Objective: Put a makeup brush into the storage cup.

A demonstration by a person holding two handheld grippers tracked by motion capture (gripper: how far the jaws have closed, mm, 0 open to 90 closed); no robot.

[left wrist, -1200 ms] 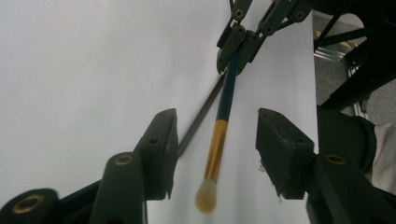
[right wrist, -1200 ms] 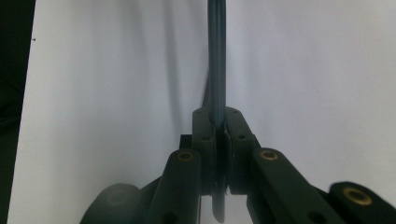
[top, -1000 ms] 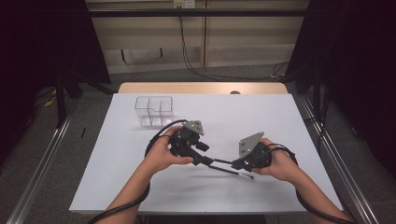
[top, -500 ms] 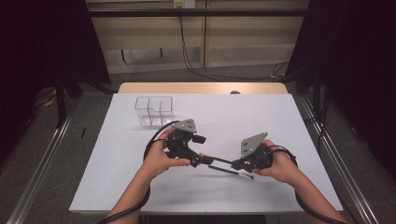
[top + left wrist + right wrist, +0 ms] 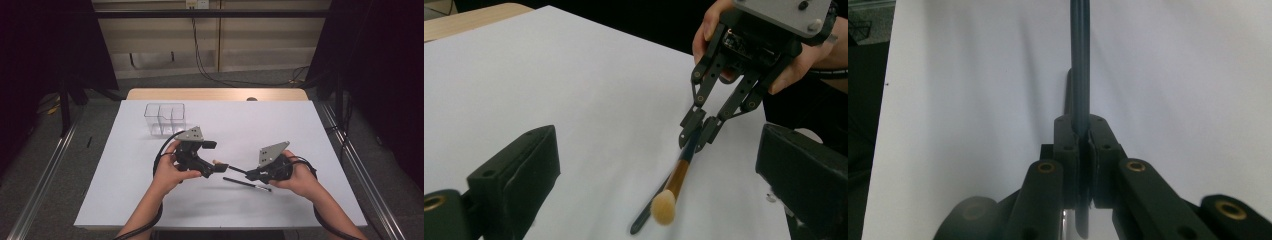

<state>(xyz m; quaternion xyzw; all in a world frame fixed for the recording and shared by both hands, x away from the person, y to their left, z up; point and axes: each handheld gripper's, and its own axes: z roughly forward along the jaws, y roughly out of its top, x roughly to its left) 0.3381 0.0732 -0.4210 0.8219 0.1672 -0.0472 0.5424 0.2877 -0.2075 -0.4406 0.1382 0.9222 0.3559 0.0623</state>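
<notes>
The white bench (image 5: 310,130) carries one clear container (image 5: 165,117), divided into compartments, standing at its far left, well apart from the hands. In front of it, near the middle of the bench, the person holds two grippers tip to tip.

The left gripper (image 5: 216,156) has just been opening. Its fingers (image 5: 519,170) stand spread wide, with the tan head of the brush between them but touching neither. The right gripper (image 5: 250,174) has its fingers pressed together on the dark handle of the one brush (image 5: 231,168). It holds the brush above the bench, slanting toward the left gripper.

The step in hand looks like a handover: the left side has let go and the brush now hangs from the right grip alone. The next move probably calls for the left gripper to back away without knocking the brush head. The right would then carry the brush across to the container and turn it to stand in a compartment, keeping the pinch firm on the thin, round handle so it cannot swivel.

One thin dark line (image 5: 247,184) lies on the bench beneath the brush. It may be a second stick or only the brush's shadow; the pictures do not settle which.
</notes>
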